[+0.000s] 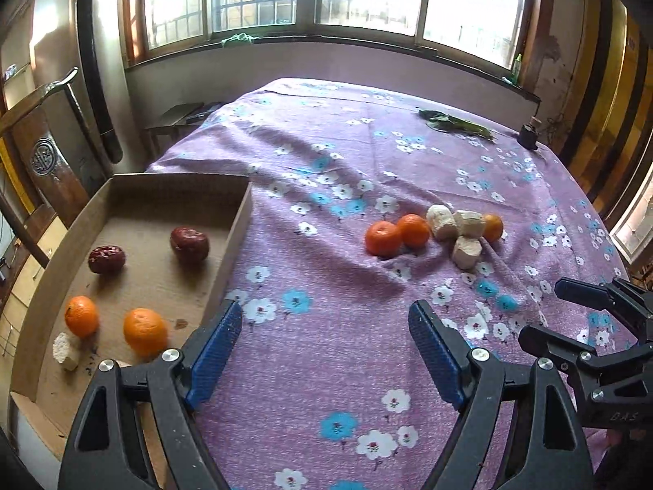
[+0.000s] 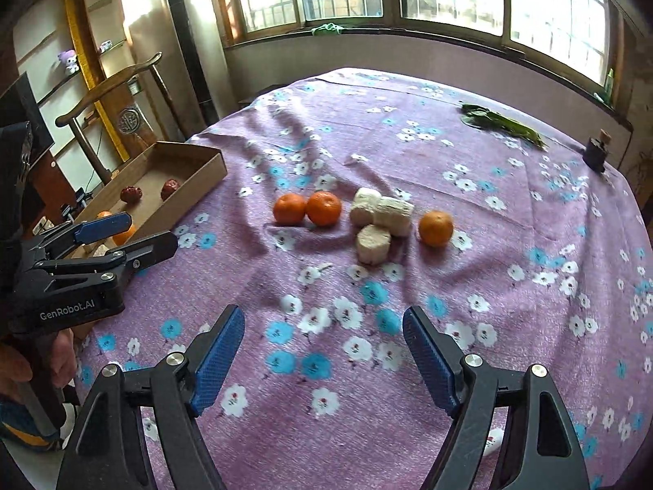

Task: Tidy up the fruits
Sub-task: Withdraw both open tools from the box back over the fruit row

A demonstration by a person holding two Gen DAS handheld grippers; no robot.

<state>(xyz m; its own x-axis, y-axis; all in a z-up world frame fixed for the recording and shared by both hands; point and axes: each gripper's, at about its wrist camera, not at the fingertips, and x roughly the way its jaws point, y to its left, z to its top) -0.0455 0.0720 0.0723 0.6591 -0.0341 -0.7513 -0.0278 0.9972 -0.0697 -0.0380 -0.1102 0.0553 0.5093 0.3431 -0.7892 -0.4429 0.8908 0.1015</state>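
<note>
- Left gripper (image 1: 324,328) spread wide with nothing between the blue pads, hanging over the cloth just off the near right corner of the box; looks ready for another pick.
- Right gripper (image 2: 322,332) likewise spread and empty, over the near part of the table (image 2: 551,326), pointed down toward the loose fruit; probably lined up for the next grab.
- Cardboard box (image 1: 234,241) at the left edge of the table, clearly the collecting place: two oranges (image 1: 145,330) and a pale chunk (image 1: 65,350) toward its near end, two dark red fruits (image 1: 189,243) further in.
- Plenty of bare box floor left, so room for the rest.
- Remaining fruit bunched near the middle of the table, well apart from the box: a pair of oranges (image 2: 307,208) touching side by side, then three pale chunks (image 2: 373,243) pressed together, then a single orange (image 2: 436,228) just beside them on the right.
- Sorting judged roughly half done.
- Green leaves (image 2: 504,124) near the far right edge, and a small dark bottle (image 2: 595,151) at the far right corner, both set away from the work.
</note>
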